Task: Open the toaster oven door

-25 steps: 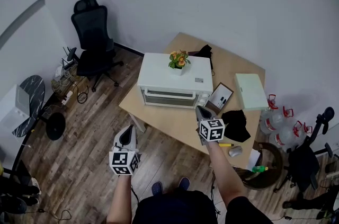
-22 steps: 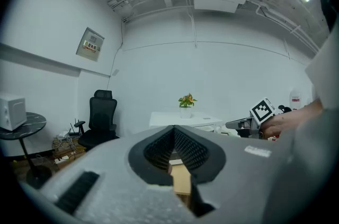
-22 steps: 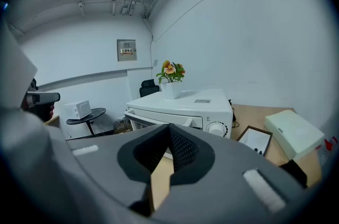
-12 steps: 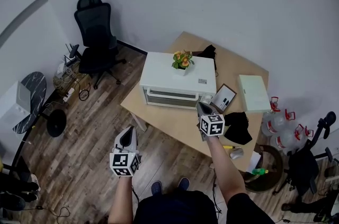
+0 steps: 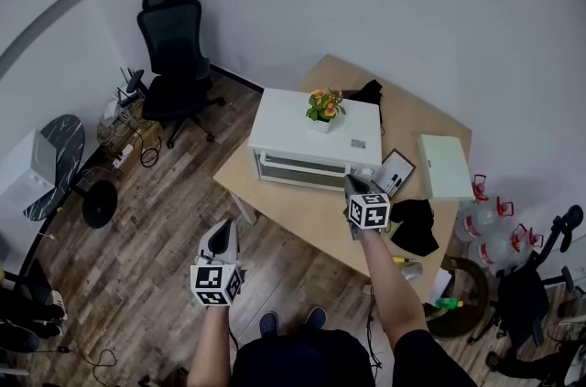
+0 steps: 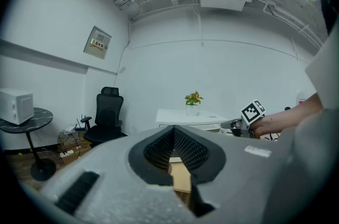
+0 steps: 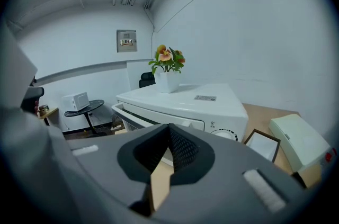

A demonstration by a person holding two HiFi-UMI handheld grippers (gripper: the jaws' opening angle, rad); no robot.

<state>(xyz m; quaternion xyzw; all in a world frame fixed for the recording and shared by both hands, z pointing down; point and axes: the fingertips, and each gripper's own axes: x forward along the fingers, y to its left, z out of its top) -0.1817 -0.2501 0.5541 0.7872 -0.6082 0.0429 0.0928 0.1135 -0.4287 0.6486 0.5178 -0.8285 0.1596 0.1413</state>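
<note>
Wooden table (image 5: 302, 213) with toaster oven (image 5: 307, 136); left gripper (image 5: 220, 235) and right gripper (image 5: 353, 185) both closed, empty.

Left gripper (image 5: 220, 227) low, fingers (image 6: 159, 150) together; right gripper (image 5: 353, 181) forward, closed.

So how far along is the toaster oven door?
Done: nothing, the toaster oven door is shut. In hand: right gripper, jaws together and empty, sits by its front right corner; left gripper hangs over the floor. Left: grip the handle and pull.
</note>
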